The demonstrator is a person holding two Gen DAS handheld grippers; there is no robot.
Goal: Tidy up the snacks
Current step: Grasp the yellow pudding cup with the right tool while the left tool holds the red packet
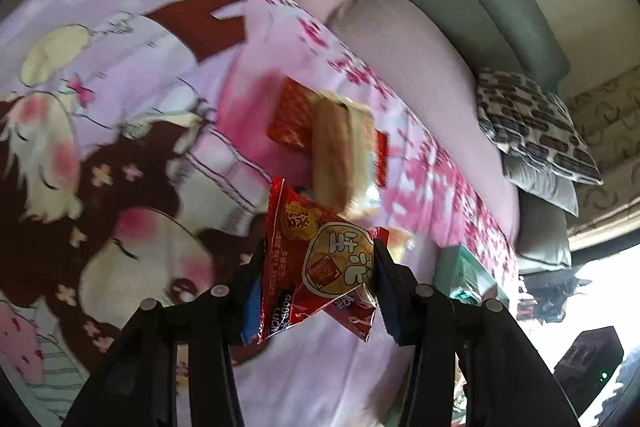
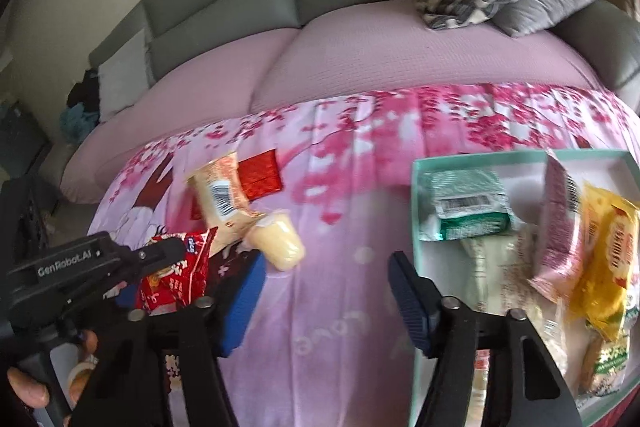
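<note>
Two wrist views of a snack-sorting task on a sofa (image 2: 360,39) spread with a pink blanket (image 2: 340,227). At right of the right view, a teal box (image 2: 480,157) already held several snacks: a green packet (image 2: 466,213), a pink packet (image 2: 558,227), a yellow packet (image 2: 608,259) and pale ones below. Left of centre, a cream packet (image 2: 224,195), a red box (image 2: 260,173) and a jelly cup (image 2: 278,241) lay loose on the blanket, so the task appeared roughly half done. The left gripper (image 1: 318,275), low centre in its view, was clamped on a red bag (image 1: 316,267) held above the blanket; its print read "GOOD LUCK". The right gripper (image 2: 326,301) stood apart and empty. The left gripper's body bore "GenRobot.AI".
</note>
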